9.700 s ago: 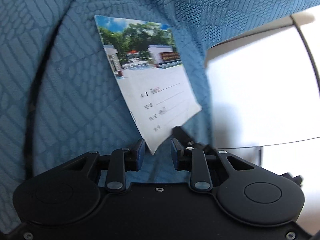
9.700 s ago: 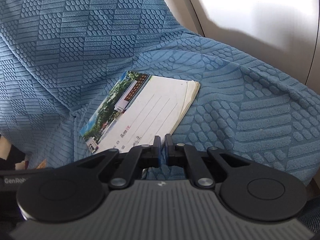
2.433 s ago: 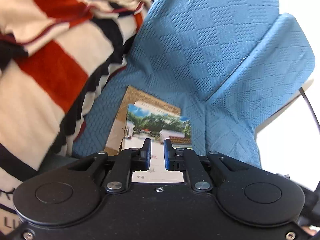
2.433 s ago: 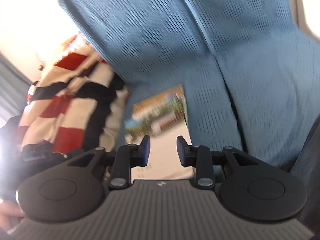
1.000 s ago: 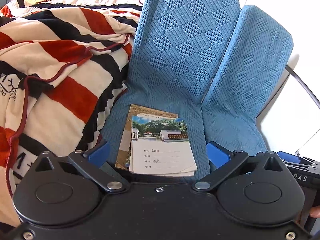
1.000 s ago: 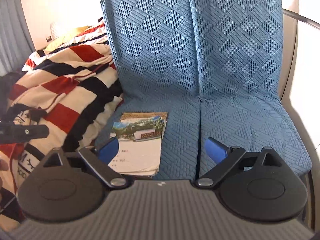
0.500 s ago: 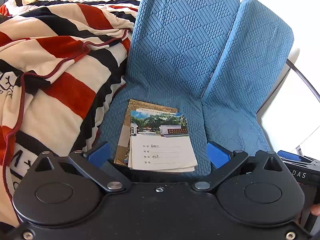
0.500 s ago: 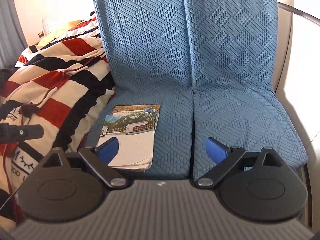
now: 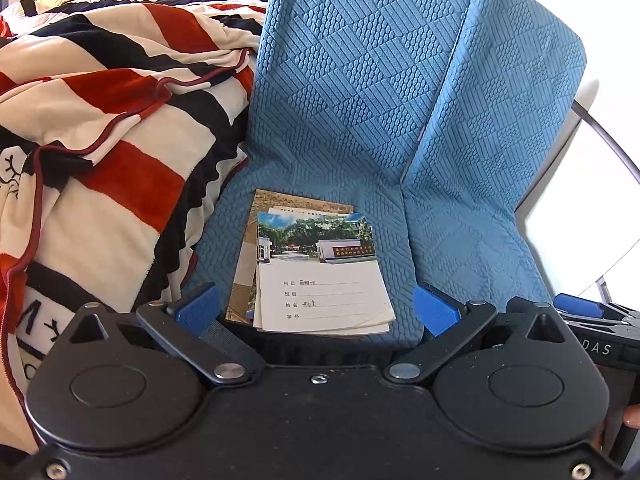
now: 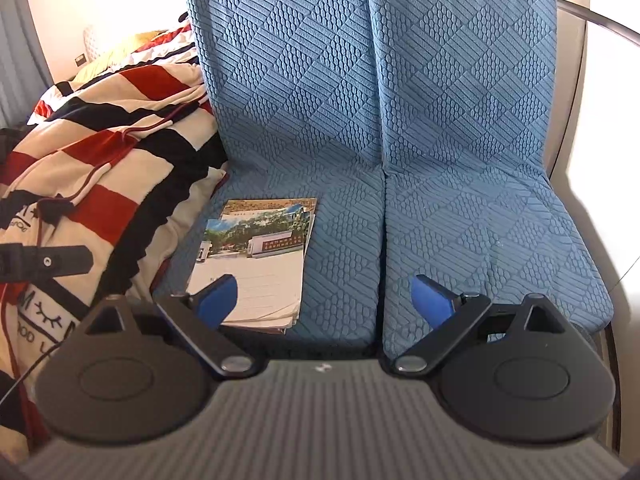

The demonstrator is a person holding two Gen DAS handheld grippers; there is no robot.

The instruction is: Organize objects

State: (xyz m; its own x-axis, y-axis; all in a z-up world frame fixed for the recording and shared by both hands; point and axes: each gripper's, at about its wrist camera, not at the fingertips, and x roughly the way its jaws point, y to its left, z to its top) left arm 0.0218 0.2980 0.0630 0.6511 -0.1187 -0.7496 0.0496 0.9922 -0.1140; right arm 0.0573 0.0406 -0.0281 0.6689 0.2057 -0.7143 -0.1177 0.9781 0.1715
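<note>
Notebooks (image 9: pixel 320 280) now stacked — both grippers released, withdrawn.

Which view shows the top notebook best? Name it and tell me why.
The left wrist view. The top notebook lies whole between the open fingers of the left gripper, cover photo and handwritten lines sharp. In the right wrist view the notebook sits off to the left, and a finger of the right gripper hides its near corner.

Both wrist views face the blue seat (image 9: pixel 360 100) (image 10: pixel 360 100) from just in front.
</note>
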